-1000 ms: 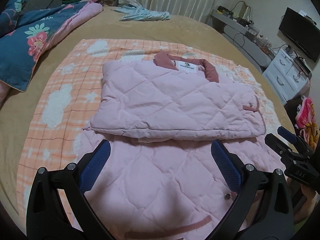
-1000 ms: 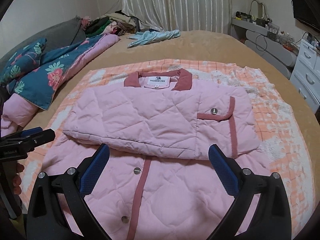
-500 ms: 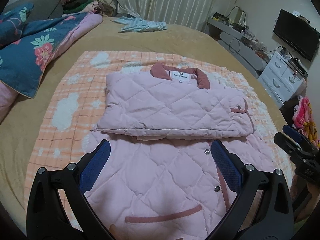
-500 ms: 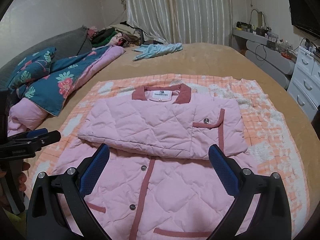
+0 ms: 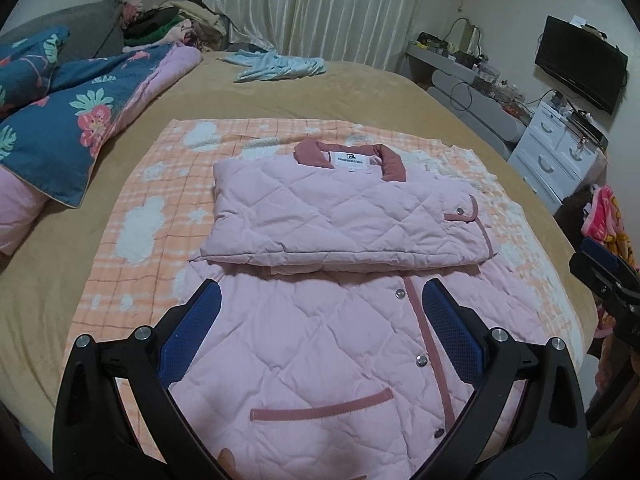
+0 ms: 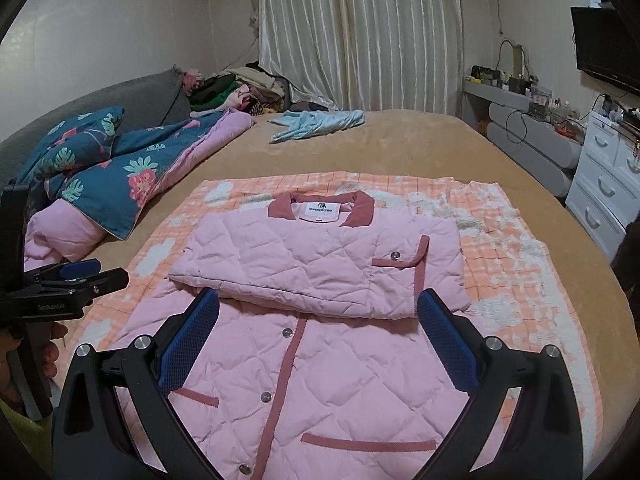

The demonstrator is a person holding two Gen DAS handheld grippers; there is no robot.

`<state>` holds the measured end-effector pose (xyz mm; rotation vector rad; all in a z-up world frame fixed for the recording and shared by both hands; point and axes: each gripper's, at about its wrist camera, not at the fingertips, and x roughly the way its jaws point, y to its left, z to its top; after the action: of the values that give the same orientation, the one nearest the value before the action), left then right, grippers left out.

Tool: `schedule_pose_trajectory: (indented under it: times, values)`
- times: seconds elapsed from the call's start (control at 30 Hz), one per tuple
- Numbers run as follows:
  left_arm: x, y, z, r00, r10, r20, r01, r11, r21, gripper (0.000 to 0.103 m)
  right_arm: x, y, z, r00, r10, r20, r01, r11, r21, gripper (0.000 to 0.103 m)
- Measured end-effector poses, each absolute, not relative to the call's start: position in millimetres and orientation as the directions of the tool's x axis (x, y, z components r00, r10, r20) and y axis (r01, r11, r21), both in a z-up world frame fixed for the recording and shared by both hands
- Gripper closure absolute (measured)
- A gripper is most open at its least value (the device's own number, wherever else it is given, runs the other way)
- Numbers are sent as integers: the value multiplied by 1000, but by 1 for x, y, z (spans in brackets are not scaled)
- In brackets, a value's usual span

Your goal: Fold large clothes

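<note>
Between my two claws: the lower half of a pink quilted jacket (image 5: 320, 360), flat on a checked orange blanket (image 5: 144, 208) on the bed (image 5: 360, 92).

Left claw (image 5: 320, 328): fingers spread wide, holding nothing, poised above the hem end. Right claw (image 6: 318, 328): the same, spread and empty, over the buttoned front.

Jacket: collar end farthest from me, sleeves folded across the chest in a thick padded band; hem half lies single-layer nearest me.

Risks, as I judge them:
- Padding is bulky and slippery; a shallow pinch at the hem could take only the top layer, leaving the back behind.
- Uneven lift between claws would skew the fold.
- Dragging could disturb the sleeve band or catch the blanket.

Beyond: flowered quilt (image 6: 132, 168), blue garment (image 6: 320, 122), drawers (image 6: 608, 188).
</note>
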<state>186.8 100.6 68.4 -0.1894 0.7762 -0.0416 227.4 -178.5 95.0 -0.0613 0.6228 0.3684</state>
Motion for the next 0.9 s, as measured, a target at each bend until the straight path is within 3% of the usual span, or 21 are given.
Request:
schedule_pose_trajectory:
  times: [0.9]
  values:
    - [133,102,47,715,-61,-697,-67,986,-154,9,188,-219,83,760,277,-588,-316,948,39,4]
